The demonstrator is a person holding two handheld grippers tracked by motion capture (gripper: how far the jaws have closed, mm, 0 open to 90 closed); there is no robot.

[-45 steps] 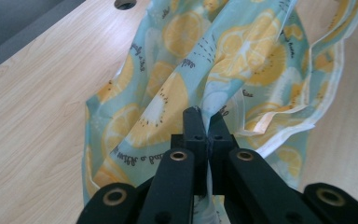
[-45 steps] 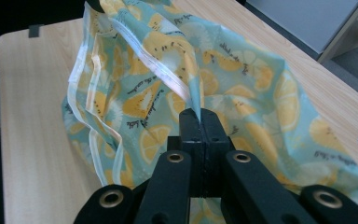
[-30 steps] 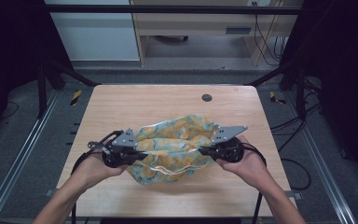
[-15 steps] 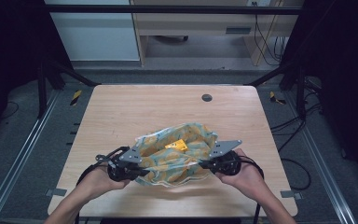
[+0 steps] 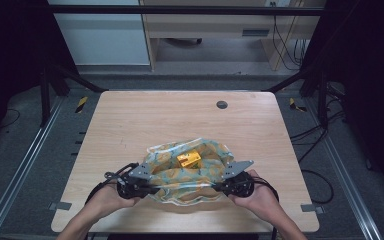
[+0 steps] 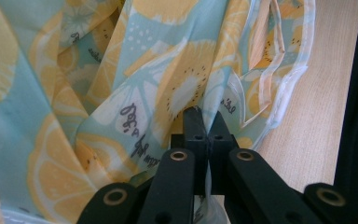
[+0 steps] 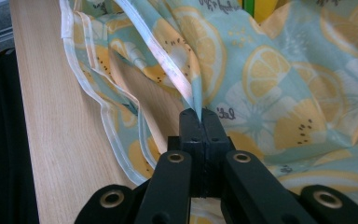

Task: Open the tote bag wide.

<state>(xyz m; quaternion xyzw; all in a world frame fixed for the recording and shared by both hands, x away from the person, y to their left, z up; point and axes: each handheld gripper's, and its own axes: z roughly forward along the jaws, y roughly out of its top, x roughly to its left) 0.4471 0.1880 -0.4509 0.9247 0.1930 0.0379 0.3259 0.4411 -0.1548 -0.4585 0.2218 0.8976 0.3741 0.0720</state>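
A light blue cloth bag printed with lemon slices (image 5: 187, 170) lies crumpled on the wooden table (image 5: 180, 120) near its front edge. A small yellow box (image 5: 188, 159) shows inside the bag's mouth. My left gripper (image 5: 147, 181) is shut on the bag's left side; the fabric (image 6: 135, 116) is pinched between its black jaws (image 6: 204, 126). At the bag's right side, the right gripper (image 5: 225, 182) is shut on the white-piped rim (image 7: 168, 60), which runs up from its jaw tips (image 7: 199, 114). Both grippers hold the bag's mouth spread between them.
A round dark grommet (image 5: 222, 104) sits in the table near the far edge. Metal frame rails (image 5: 25, 165) run along both sides. Cabinets and cables stand beyond the table. The person's hands (image 5: 260, 197) come in at the front edge.
Both grippers have come down toward the table and nearer the front edge with the bag. The bag's mouth has spread and the yellow box inside now shows.
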